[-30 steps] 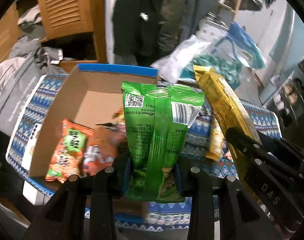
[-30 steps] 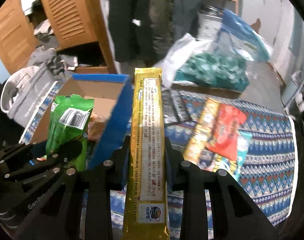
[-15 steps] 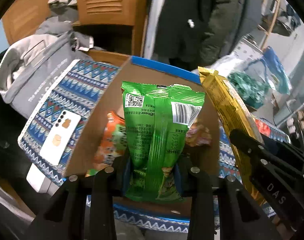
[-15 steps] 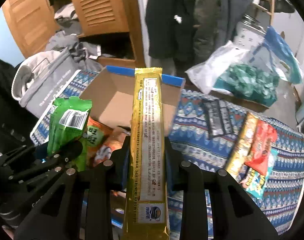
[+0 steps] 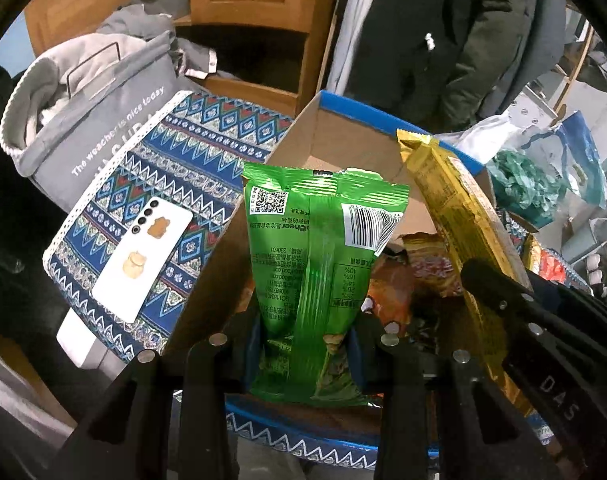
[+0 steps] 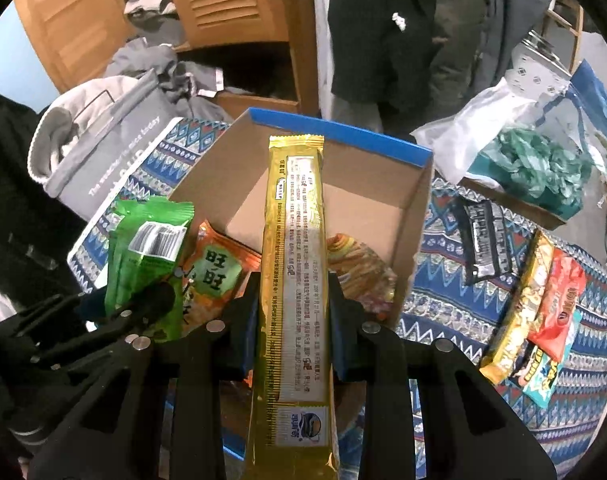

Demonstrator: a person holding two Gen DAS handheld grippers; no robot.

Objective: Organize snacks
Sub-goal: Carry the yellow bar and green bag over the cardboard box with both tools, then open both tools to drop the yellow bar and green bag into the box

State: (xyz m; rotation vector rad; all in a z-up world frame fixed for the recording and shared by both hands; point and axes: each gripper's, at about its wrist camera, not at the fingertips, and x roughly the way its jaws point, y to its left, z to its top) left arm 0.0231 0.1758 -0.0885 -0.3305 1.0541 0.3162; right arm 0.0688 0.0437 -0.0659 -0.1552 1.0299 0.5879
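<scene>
Fingers of the left gripper (image 5: 307,340) are clamped on the lower part of a green snack bag (image 5: 319,272), and those of the right gripper (image 6: 293,320) are pressed tight on a long gold snack packet (image 6: 295,280), gripping it across its narrow width.

Both packs hang over an open cardboard box (image 6: 367,208) with a blue rim, at frame centre in both views. Inside it lie an orange packet with a green label (image 6: 217,276) at lower left and a crinkled yellow-and-red striped packet (image 6: 359,268) at right; the far half of the brown floor is bare.

In the right wrist view the gold packet's long axis runs straight up the frame, its crimped end toward the box's far wall. The green bag stands upright in the left wrist view, barcode and QR code near its top seam, its print upside down.

Both wrappers are glossy film. The box sits on a table under a blue zigzag-patterned cloth (image 6: 455,296), where more wrapped snacks (image 6: 543,312) lie at right. A white phone (image 5: 143,256) rests flat at left.
</scene>
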